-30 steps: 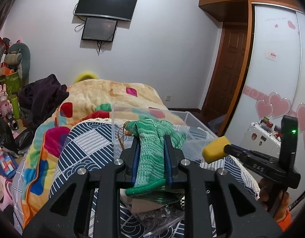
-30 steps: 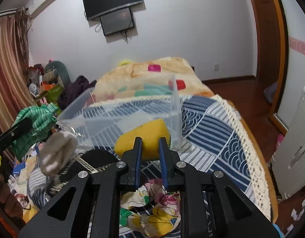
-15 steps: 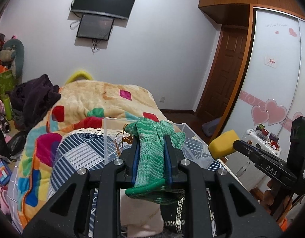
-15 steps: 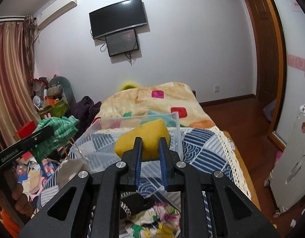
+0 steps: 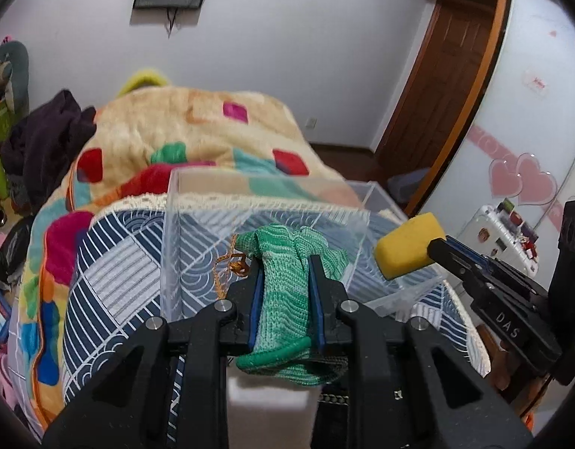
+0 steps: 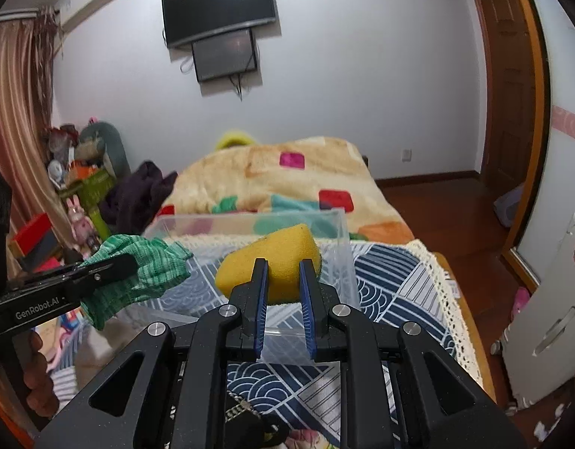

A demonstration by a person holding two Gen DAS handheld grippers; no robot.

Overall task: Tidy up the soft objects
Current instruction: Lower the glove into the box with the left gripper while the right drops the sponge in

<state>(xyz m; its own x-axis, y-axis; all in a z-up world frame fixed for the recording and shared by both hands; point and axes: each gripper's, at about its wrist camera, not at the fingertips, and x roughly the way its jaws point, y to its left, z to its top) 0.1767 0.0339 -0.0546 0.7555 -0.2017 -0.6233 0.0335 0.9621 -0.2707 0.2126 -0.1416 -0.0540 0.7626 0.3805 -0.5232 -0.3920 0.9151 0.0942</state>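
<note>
A: Quick status, what have you got in each hand?

B: My left tongs [image 5: 283, 273] are clenched on a green knitted cloth [image 5: 283, 292]. It's pinched mid-length, so both ends flop free, one forward over the tips and the rolled hem hanging down at the back. My right tongs [image 6: 281, 280] are clamped on a yellow foam sponge [image 6: 268, 262], gripped at its near end so most of it sticks out past the tips.

A: Where's all that relative to the container?

B: A clear plastic storage box [image 5: 250, 202] sits open on the navy-and-white wave-pattern bedspread [image 5: 111, 262], toward the foot end of the bed. Both items are up in the air at its near wall, cloth on the left, sponge on the right by the box's right corner. Neither one touches the box as far as I can tell.

A: Why hold them up like that?

B: My read: raised to clear the near wall so they can drop straight in. Box looks empty, so I'd say sorting is at an early stage.

A: Any risk?

B: The cloth's hanging end could snag the rim. The sponge should fall clean once released.
</note>
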